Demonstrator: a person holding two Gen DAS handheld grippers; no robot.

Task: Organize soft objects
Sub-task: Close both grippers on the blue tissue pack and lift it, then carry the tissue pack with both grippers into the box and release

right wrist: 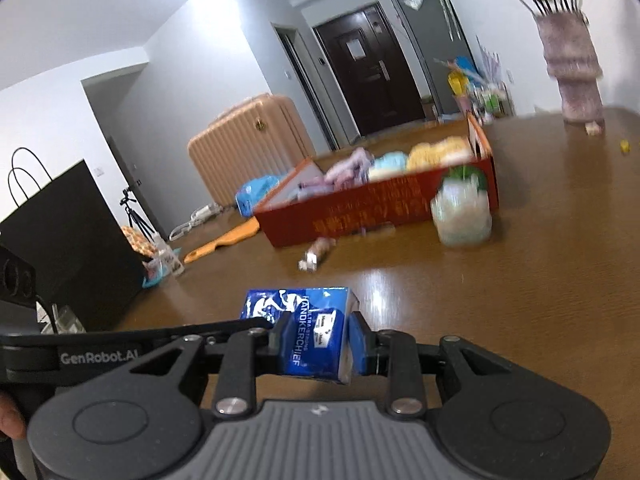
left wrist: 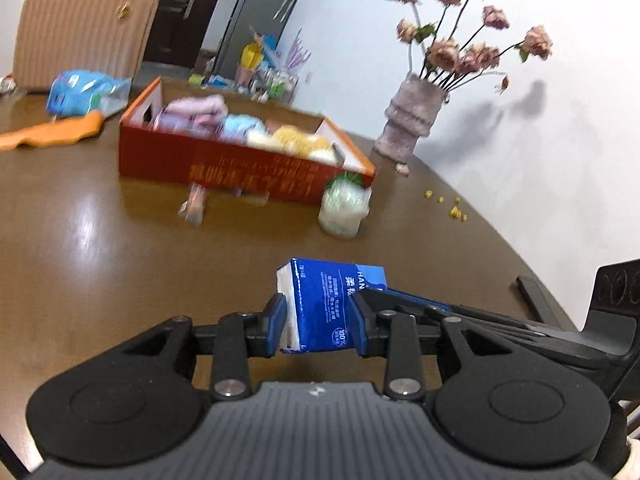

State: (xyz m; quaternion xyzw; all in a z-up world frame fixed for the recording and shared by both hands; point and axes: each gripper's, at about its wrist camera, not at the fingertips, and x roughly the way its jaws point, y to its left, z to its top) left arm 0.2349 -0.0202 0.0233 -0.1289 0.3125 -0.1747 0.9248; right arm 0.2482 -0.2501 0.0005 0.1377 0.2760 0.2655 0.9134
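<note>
A blue pack of paper handkerchiefs hangs above the brown table, held from both sides. My left gripper is shut on its near end in the left wrist view. From the right edge there, the other gripper's fingers clamp the far end. In the right wrist view my right gripper is shut on the same pack. Beyond it stands an open red box holding pink, blue and yellow soft items.
A clear jar with a green top and a small wrapped item sit before the box. A vase of dried flowers stands at the right. Behind are a pink suitcase, a blue bag and an orange piece.
</note>
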